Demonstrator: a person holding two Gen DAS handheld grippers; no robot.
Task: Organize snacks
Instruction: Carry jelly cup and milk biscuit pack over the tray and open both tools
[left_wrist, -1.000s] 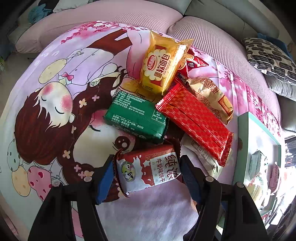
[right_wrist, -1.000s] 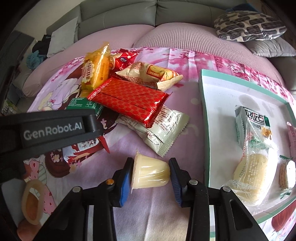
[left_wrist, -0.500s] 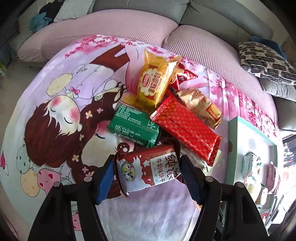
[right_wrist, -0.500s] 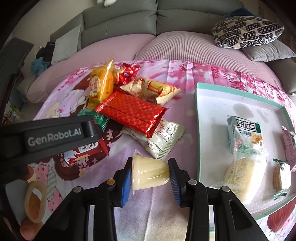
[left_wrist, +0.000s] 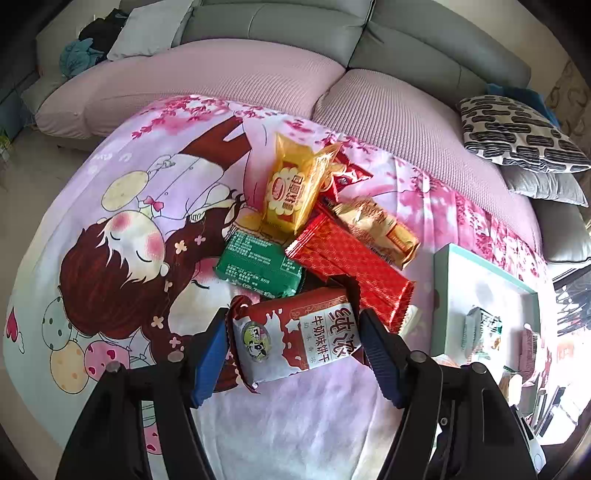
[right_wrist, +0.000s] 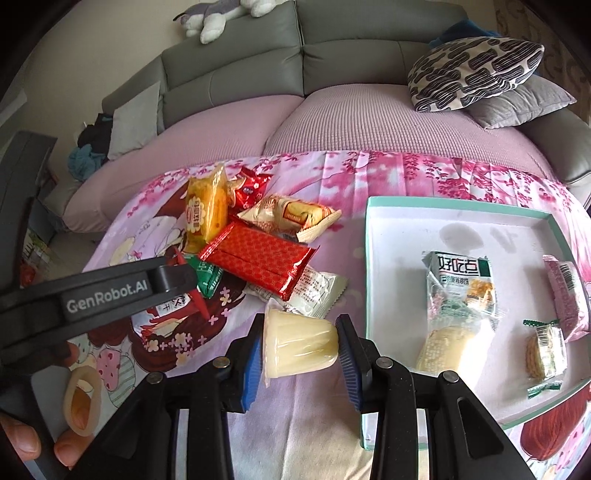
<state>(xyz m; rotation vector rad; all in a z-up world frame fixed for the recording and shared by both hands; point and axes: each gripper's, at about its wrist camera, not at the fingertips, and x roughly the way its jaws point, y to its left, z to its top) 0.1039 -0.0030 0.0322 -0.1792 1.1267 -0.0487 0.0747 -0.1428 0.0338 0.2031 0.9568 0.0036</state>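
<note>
My left gripper (left_wrist: 293, 345) is shut on a red-and-white milk biscuit pack (left_wrist: 295, 339) and holds it above the cartoon-print cloth. My right gripper (right_wrist: 300, 345) is shut on a pale yellow jelly cup (right_wrist: 300, 345), held above the cloth just left of the teal-rimmed white tray (right_wrist: 406, 201). A pile of snacks lies behind: a yellow bread pack (left_wrist: 293, 190), a green pack (left_wrist: 260, 266), a long red pack (left_wrist: 351, 266), a gold cracker pack (left_wrist: 376, 225) and a white pack (right_wrist: 314, 291). The left gripper's body shows in the right wrist view (right_wrist: 99, 291).
The tray (left_wrist: 441, 295) holds several snacks, among them a green-and-white bag (right_wrist: 460, 282), a pink pack (right_wrist: 567, 295) and a small wrapped cookie (right_wrist: 545, 350). A grey sofa with pink cushions (right_wrist: 332, 118) and patterned pillows (right_wrist: 476, 55) lies behind the cloth.
Both grippers have risen and pulled back with their snacks still held; the pile and the tray look smaller and farther away. More of the sofa shows.
</note>
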